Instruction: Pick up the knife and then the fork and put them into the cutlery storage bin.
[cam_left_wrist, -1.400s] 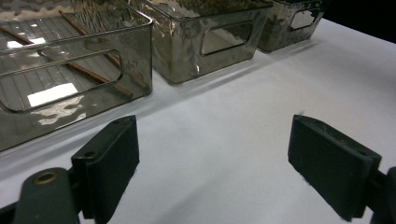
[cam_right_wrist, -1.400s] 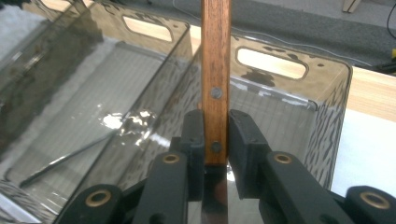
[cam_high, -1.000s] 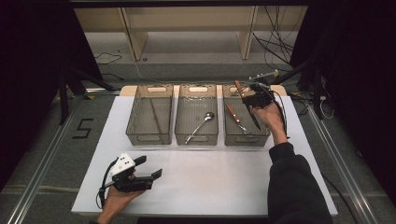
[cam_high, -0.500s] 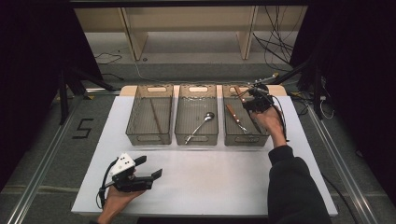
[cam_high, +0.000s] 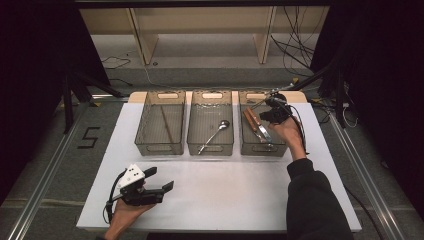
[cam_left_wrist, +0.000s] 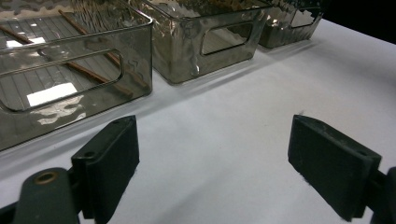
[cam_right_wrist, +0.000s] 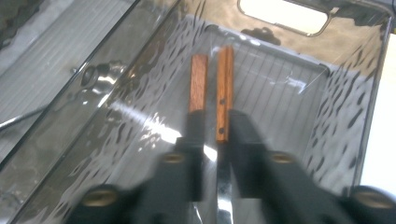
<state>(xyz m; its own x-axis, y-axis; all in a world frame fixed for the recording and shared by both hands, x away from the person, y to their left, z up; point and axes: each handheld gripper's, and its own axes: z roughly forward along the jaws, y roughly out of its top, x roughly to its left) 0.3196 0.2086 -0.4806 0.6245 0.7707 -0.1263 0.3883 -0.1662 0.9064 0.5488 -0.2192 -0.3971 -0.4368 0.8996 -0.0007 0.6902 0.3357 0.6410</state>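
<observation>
From the high view, the right gripper (cam_high: 272, 111) hangs over the far end of the right-hand clear bin (cam_high: 280, 150). Two wooden-handled knives (cam_high: 257, 125) lie lengthwise in that bin. The left gripper (cam_high: 159, 179) rests low over the white worktop (cam_high: 225, 200), well apart from the bins.

In the left gripper view, the left gripper (cam_left_wrist: 212, 154) stands wide with only bare worktop between its jaws.

In the right gripper view, the right gripper (cam_right_wrist: 217, 116) is narrow and its jaws have just been opening. The blade of the nearer knife (cam_right_wrist: 224, 88) runs between them, just beside the second knife (cam_right_wrist: 199, 81). I cannot tell whether the pads press on it.

The step looks like laying this knife down. It is best to open further before lifting, then rise straight up. That way neither jaw drags the blade or knocks the bin wall (cam_right_wrist: 341, 102).
</observation>
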